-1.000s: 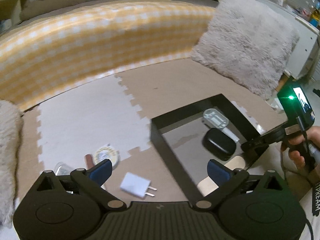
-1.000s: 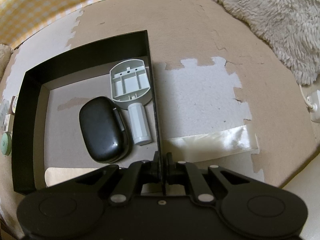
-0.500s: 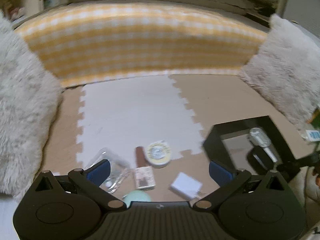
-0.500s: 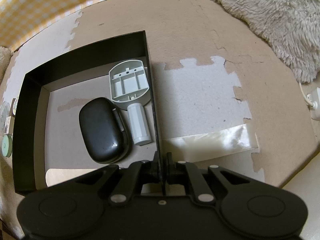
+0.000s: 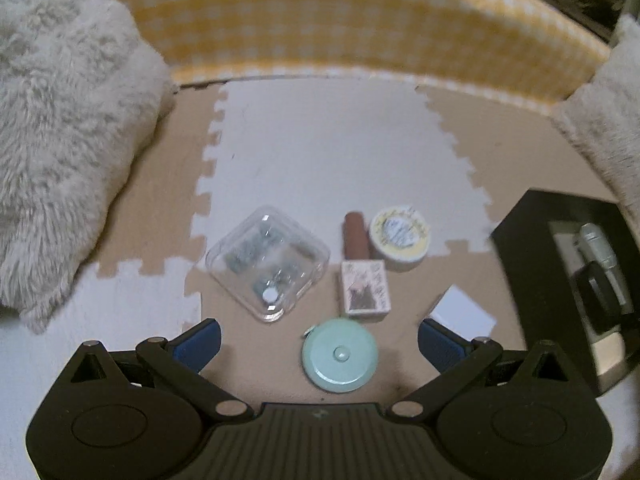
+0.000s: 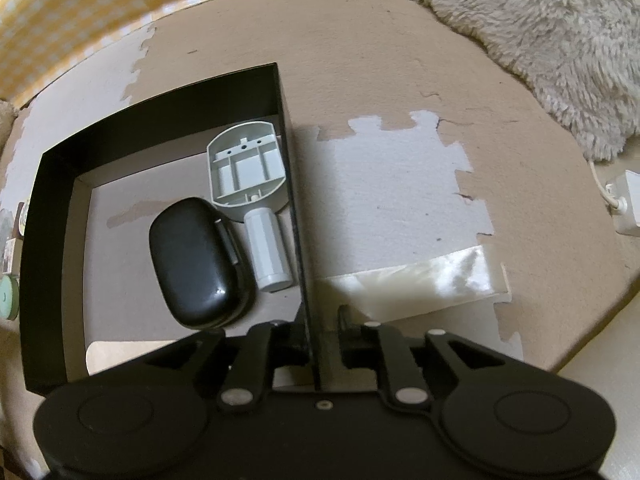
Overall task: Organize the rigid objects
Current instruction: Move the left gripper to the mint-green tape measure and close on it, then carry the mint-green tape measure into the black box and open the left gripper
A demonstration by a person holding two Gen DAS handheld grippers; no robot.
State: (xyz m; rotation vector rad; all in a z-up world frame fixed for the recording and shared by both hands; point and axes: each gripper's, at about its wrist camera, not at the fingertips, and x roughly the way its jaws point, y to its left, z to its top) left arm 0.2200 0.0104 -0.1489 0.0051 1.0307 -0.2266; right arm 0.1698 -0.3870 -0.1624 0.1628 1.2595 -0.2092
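Left gripper hangs over the floor mat with its two blue fingers spread wide and nothing between them. From its camera, six small things wait outside the box, so a lot of the job looks left to do. Count them: one mint round disc at about 6 o'clock, right between the fingers; one clear plastic case at 10 o'clock from the disc; one little picture box at 12 o'clock from it; one brown tube past that; one round yellow tin at 1 o'clock; one white charger plug at 3 o'clock. The black box sits at the far 3 o'clock edge. Right gripper, seen from its own camera, is pinching the right wall of the black box, fingers pressed on it. Two things are already inside, so that part looks done: one black oval case and one grey plastic part at 1 o'clock from it.
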